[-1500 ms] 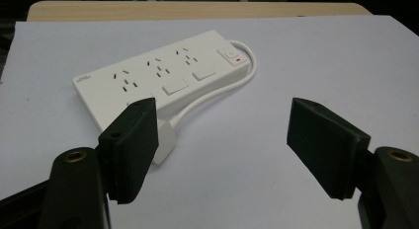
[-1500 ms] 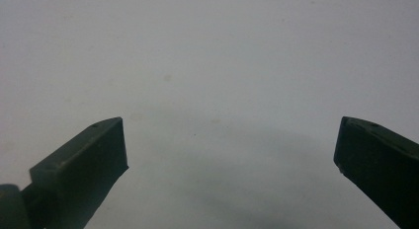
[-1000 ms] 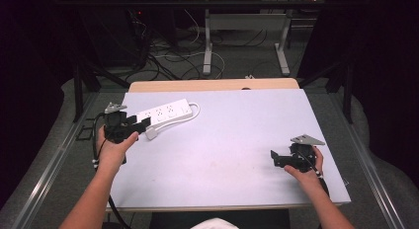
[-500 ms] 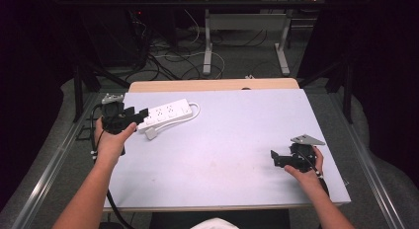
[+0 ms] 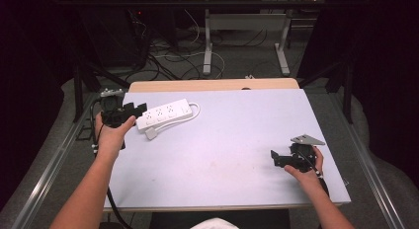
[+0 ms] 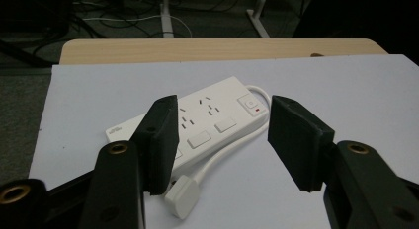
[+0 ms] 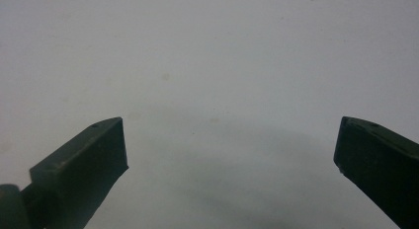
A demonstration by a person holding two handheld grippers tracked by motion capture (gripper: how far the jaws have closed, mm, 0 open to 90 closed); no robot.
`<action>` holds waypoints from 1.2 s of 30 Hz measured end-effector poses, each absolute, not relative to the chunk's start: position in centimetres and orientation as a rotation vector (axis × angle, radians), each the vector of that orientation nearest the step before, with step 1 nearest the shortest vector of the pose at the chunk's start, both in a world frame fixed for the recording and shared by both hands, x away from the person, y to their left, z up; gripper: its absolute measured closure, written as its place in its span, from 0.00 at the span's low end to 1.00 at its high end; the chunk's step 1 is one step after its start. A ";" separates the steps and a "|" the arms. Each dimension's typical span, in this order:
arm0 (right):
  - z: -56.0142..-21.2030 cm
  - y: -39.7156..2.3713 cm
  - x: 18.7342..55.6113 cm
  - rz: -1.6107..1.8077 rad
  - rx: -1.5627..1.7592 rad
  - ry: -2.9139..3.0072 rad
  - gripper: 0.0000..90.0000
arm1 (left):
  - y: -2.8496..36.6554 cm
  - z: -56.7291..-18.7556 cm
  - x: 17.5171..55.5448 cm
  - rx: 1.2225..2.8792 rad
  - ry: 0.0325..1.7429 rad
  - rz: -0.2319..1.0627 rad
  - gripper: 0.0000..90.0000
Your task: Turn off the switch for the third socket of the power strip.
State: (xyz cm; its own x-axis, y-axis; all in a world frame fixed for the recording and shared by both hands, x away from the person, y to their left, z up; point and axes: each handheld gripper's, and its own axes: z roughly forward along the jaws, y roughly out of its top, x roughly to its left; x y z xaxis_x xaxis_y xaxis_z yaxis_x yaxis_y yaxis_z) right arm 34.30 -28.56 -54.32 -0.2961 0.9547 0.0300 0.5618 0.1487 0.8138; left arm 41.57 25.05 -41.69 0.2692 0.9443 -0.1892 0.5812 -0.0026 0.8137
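At the far left of the table (image 5: 232, 155), the left gripper (image 5: 129, 112), its empty jaws half open and just closing a little, faces the white power strip (image 5: 164, 113), whose loose cord and plug (image 5: 151, 133) could snag, while the right gripper (image 5: 274, 158) rests wide open, empty.

Left gripper (image 5: 140, 109) just left of the white power strip (image 5: 163, 114), fingers apart around nothing. Strip's plug (image 5: 151, 133) lies beside it on the grey surface (image 5: 232, 140). Right gripper (image 5: 273, 157) near right edge, well apart.
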 end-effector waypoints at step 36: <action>-54.4 -28.6 34.3 1.027 1.456 1.925 0.00 | 25.5 -44.0 45.5 1.670 1.592 0.495 0.72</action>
